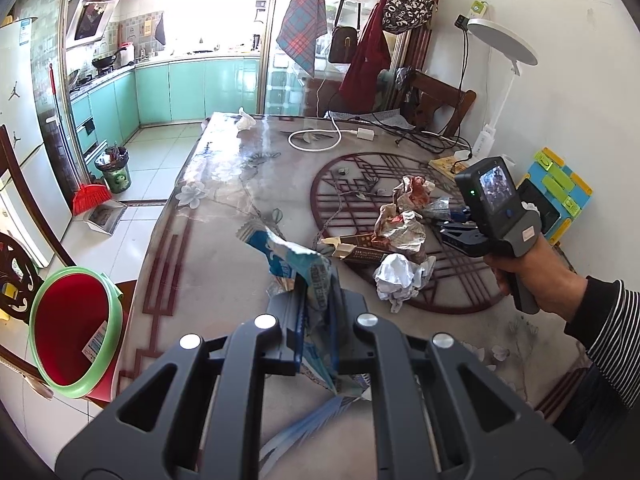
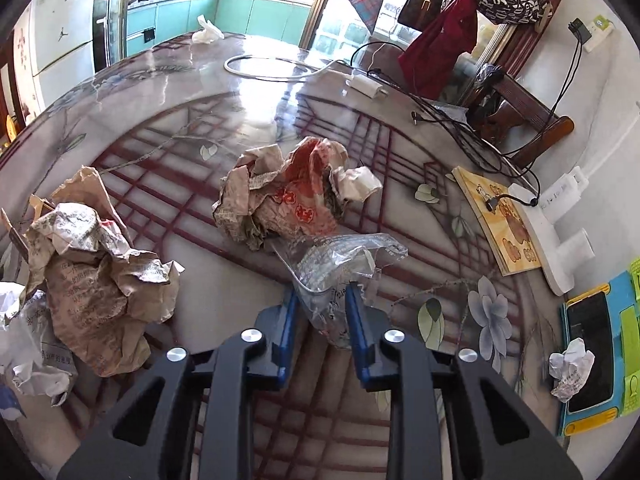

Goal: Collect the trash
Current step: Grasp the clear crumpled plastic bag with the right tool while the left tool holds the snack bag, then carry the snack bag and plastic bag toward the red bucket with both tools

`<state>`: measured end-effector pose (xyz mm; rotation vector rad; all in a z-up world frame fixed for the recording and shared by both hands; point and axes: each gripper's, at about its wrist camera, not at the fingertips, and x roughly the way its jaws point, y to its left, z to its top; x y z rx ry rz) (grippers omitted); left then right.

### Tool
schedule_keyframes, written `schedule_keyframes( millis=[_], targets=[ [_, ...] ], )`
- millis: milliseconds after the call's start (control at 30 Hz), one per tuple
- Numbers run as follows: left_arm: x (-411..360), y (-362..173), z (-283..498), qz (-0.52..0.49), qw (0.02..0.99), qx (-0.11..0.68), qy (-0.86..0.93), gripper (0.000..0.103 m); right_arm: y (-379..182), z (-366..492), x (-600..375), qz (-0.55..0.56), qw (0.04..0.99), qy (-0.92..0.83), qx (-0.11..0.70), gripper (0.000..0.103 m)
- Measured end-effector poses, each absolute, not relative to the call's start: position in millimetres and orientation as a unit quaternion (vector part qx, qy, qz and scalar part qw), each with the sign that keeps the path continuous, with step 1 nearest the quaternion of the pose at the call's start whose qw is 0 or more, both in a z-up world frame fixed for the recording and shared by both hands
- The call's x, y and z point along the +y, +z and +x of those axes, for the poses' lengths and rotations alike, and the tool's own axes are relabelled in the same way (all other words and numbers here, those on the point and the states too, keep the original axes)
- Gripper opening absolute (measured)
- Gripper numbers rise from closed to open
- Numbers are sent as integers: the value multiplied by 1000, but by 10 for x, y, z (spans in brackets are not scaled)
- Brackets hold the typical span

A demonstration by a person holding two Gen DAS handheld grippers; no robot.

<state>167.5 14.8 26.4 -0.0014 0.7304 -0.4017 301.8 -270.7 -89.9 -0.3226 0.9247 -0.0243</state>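
Left gripper (image 1: 316, 312) is clamped on a crumpled blue-and-white plastic snack wrapper (image 1: 304, 264), held up above the glossy flower-patterned table (image 1: 208, 216); wrapper sticks out past the pads and hangs below them too. Right gripper (image 2: 322, 304) has its blue pads pressed on a clear crinkled plastic film wrapper (image 2: 340, 256) lying on the table, just in front of a crumpled red-printed paper ball (image 2: 292, 192). In the left wrist view the right gripper (image 1: 454, 236) sits low over the trash pile, gripped by a hand (image 1: 532, 280) with a striped sleeve (image 1: 604, 320). Other trash on the table: crumpled brown newsprint wad (image 2: 96, 276) to the left, crumpled white paper ball (image 1: 400, 276) touching it, a dark flattened cardboard box (image 1: 356, 252) under the pile, small white paper scrap (image 2: 570, 368) on a blue-green toy board (image 2: 592, 364) at the right edge. Red bin with green rim (image 1: 72, 320) stands on the floor left of the table, one wrapper already inside. White coiled cable (image 1: 316, 140) and black cords (image 2: 460, 120) lie at the table's far side; white tissue (image 1: 245, 120) at the far edge.
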Motion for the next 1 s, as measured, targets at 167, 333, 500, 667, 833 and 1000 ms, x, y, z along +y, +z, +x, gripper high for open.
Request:
schedule_keyframes(
  millis=[167,333,500,667,833,1000],
  targets=[
    [152,260,1678,1,915,354,-192,9,-752,2874,-2713,-147,891,-8,430,10],
    [165,252,1691,1,916,354,-188,9,-542,2632,-2717,-130,901,2,413,10],
    [192,260,1680,-2,918,352,-182,9,-290,2297,-2656,-122,912,18,392,10],
    [250,273,1650,-5,922,349,-170,9,-8,1932,-2498,-106,922,31,371,9],
    [364,305,1611,-9,927,344,-149,9,200,1615,-2284,-79,933,43,348,9],
    [515,368,1547,-5,934,334,-129,9,376,1424,-2025,-58,941,59,327,9]
  ],
)
